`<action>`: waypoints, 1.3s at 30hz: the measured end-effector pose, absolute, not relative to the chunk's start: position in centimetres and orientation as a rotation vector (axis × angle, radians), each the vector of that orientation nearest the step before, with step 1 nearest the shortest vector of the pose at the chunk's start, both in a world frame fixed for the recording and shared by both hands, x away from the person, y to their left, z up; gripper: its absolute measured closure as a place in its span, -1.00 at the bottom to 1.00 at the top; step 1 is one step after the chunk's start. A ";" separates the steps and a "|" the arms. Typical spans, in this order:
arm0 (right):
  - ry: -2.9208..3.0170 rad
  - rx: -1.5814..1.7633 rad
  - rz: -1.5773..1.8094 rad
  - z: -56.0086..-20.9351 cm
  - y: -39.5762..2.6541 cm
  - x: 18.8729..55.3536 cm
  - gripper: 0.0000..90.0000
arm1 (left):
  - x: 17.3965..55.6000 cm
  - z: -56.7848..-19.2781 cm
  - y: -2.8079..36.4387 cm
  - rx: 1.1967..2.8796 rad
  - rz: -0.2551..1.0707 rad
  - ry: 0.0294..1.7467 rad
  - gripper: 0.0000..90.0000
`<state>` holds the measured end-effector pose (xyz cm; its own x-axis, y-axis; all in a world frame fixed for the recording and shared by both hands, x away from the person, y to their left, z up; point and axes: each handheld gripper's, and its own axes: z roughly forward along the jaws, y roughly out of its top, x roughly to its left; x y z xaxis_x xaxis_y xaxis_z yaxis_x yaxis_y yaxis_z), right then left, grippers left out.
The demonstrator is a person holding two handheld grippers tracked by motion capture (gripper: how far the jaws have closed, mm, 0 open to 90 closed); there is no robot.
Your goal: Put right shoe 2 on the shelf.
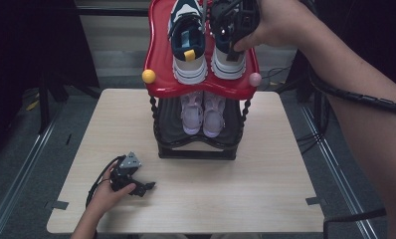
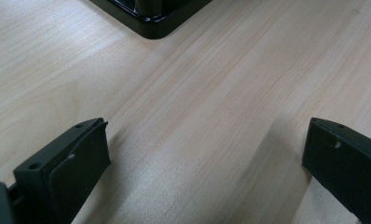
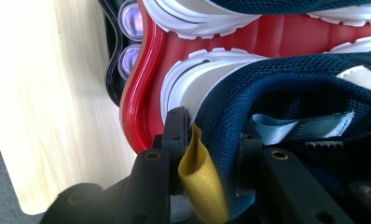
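The left gripper (image 1: 145, 188) rests low on the wooden table (image 1: 265, 199), its jaws spread wide over bare wood, the black rack base (image 2: 151, 21) well ahead of it. Farther off, the right gripper (image 3: 211, 135) is clamped on the heel of the navy sneaker (image 3: 295, 88), its yellow pull tab (image 3: 200, 177) between the jaws, on the red top shelf (image 3: 141, 102). Beyond sits the matching sneaker (image 1: 187, 45); below, pink shoes (image 1: 202, 113).
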<state>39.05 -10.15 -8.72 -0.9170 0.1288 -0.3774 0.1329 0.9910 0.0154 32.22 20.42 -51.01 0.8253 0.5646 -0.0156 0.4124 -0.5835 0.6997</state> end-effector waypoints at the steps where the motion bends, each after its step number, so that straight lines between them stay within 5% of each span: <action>1: 2.751 0.180 -0.009 -8.8 -10.1 39.1 0.61 | 32.2 -51.0 20.4 2.274 0.270 0.711 -1.00; 39: 2.747 0.190 0.024 -9.9 -10.0 39.0 0.60 | 32.2 -51.0 20.4 2.275 0.269 0.711 -1.00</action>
<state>39.03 -10.03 -9.86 -0.9165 0.1358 -0.3764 0.1292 0.9907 0.0428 32.22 20.42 -51.01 0.8254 0.5643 -0.0157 0.4123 -0.5837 0.6995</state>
